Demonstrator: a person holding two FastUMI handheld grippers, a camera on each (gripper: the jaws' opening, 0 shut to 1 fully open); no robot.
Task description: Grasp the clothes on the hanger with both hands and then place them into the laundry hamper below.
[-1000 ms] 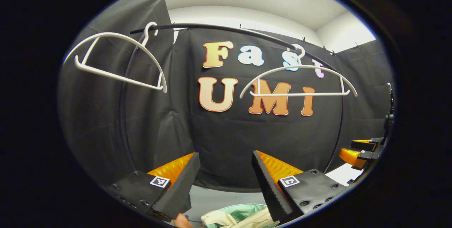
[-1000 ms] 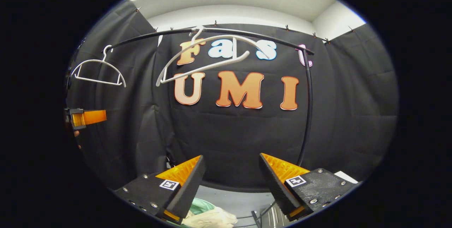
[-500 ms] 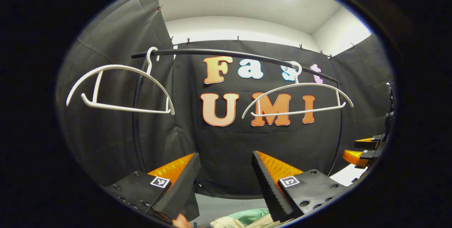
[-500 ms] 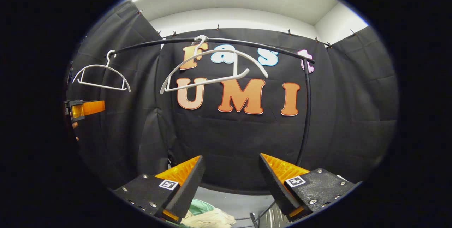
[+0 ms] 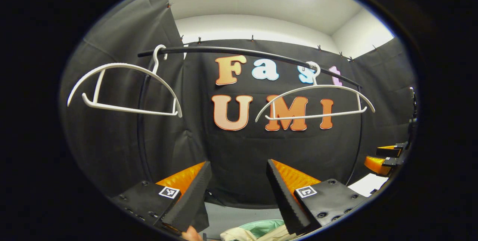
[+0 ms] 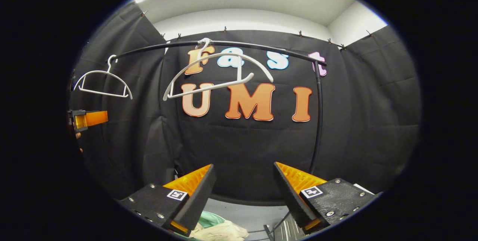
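Between the spread fingers of the left gripper (image 5: 237,192) nothing is held; its jaws stand wide apart with only the dark booth cloth behind them. Just below the fingertips, at the bottom of the left gripper view, lie the clothes (image 5: 242,233), a pale cream bundle resting in the mint-green laundry hamper (image 5: 261,225). The right gripper (image 6: 242,192) is likewise agape and empty, and in the right gripper view the same cream cloth sits low and slightly left of its fingers.

Farther out and higher, two white hangers hang bare from the black rail (image 5: 231,50): the left hanger (image 5: 123,88) near the rail's end, and the right hanger (image 5: 315,99) further along. No garment is on either.

The relation that matters: the clothes lie below both grippers, down in the hamper, not up on the rail toward which both cameras look. The heap is crumpled, so it has no clear long axis. Neither gripper is plainly nearer; each has the cloth just under its fingertips.

Judging from this, the placing looks done, and no further grasp seems called for. If another garment were wanted, none is visible on the rail.
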